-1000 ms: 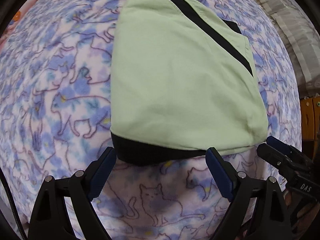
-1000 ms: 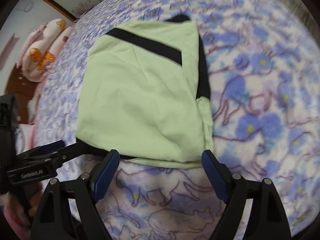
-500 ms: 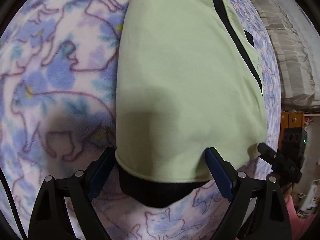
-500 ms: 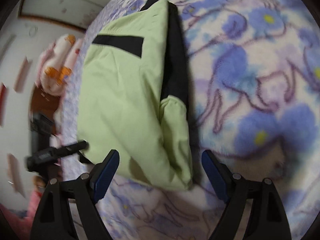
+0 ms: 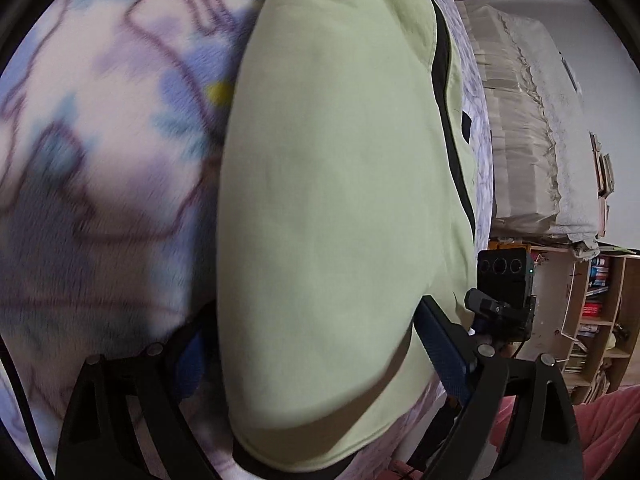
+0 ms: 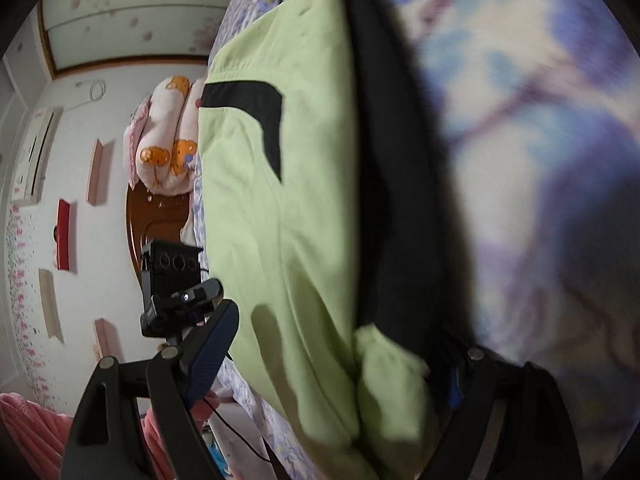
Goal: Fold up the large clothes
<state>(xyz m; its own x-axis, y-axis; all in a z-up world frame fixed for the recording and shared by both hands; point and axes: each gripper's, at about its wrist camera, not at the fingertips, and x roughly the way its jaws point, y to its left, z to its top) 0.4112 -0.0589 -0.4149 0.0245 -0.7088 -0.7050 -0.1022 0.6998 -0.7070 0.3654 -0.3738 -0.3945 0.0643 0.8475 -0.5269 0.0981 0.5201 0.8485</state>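
A folded light-green garment [image 5: 340, 184] with black trim lies on a fleece blanket with a cat print [image 5: 100, 160]. My left gripper [image 5: 316, 356] is open wide and low on the bed, and the garment's near left corner lies between its fingers [image 5: 444, 352]. The other finger is half sunk in the blanket beside the cloth. In the right wrist view the same garment [image 6: 280, 200] shows its black side band. My right gripper [image 6: 332, 360] is open wide around the near right corner, where a green cuff bulges. Each view shows the other gripper beyond the cloth's edge.
A covered stack of bedding [image 5: 532, 140] and a bookshelf [image 5: 600, 312] stand past the bed's right side. A pink bear-print pillow [image 6: 168, 140] and a wooden headboard [image 6: 156, 216] are at the bed's far end. Pink fabric [image 6: 24, 420] is low on the left.
Both grippers have sunk and moved forward toward the garment and tipped closer to level. Its near edge, in front of the fingertips before, now lies between both pairs of jaws.
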